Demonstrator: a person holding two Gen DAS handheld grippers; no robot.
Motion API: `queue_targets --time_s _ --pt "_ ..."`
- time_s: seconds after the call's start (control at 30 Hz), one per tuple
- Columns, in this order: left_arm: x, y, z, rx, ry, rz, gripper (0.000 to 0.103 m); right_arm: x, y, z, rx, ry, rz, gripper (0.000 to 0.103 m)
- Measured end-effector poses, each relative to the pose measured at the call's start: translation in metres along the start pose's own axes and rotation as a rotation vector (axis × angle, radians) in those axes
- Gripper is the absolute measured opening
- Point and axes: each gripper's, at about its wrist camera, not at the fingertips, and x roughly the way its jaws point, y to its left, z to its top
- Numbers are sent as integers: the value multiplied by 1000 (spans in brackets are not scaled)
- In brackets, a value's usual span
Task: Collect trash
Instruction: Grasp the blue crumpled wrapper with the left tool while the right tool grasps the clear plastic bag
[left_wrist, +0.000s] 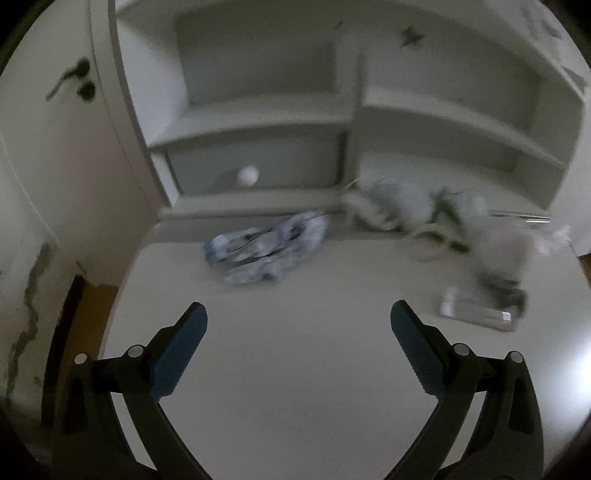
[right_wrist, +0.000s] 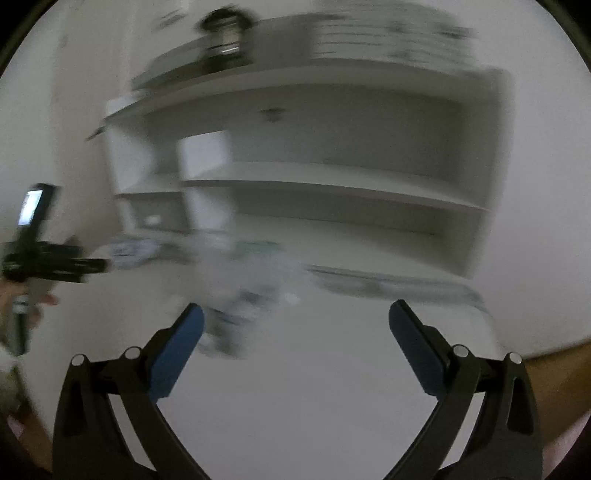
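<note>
1. Nearest the left wrist camera, the left gripper (left_wrist: 295, 310) hangs with its blue-padded fingers (left_wrist: 181, 350) spread wide and nothing between them, above a bare stretch of the white desk (left_wrist: 295, 387).

2. Likewise the right gripper (right_wrist: 293, 310) is spread wide and empty over the same desk; its view is heavily blurred.

3. Ahead of the left gripper lies a crumpled blue-and-white wrapper (left_wrist: 266, 247), near the foot of the shelf unit (left_wrist: 258, 122). It looks light, soft and crackly, so it should crush easily; a pinch across a raised fold in its middle seems the surest hold.

4. Further right sits a heap of pale crumpled plastic or paper (left_wrist: 417, 206), touching the shelf base, and nearer the edge a small clear box-like item (left_wrist: 480, 306). The box looks stiffer and perhaps slippery; I cannot tell what it is.

5. Only the left view shows the trash clearly, plus a drawer knob (left_wrist: 247, 175).

6. Only the right view shows the other handheld gripper (right_wrist: 55, 264) at its left and things on the shelf top, too blurred to name.
</note>
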Motion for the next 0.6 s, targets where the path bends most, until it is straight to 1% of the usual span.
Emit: queue_targets --time_s 0.07,0.17,0.23,0.27,0.33,0.37,0.4,0.43,0.47,0.5,0.53,0.6 --pt "17 8 9 0 29 -10 96 26 33 20 -81 18 51 97" --pt "48 14 28 2 54 -21 96 68 70 42 -200 66 69 97" --pt "66 16 40 10 72 -24 96 91 79 46 -250 116 71 97" --pt "76 17 44 18 87 -10 96 104 80 46 -267 150 60 97" --pt "87 14 47 33 108 3 96 132 76 45 -255 224 42 97" --pt "93 14 46 34 117 -8 96 141 71 43 -228 256 55 97" --pt "97 15 45 30 118 -26 96 142 67 38 -206 271 73 91" --pt "98 16 44 25 110 -38 90 147 65 36 -187 284 81 71" --pt "97 16 43 27 96 -48 81 152 61 33 -164 301 85 58" --pt "97 17 43 30 85 -67 76 149 54 28 -142 307 110 39" --pt "95 17 43 29 75 -74 68 150 51 26 -110 312 128 37" --pt "88 16 43 40 45 -78 51 146 47 24 -97 291 122 35"
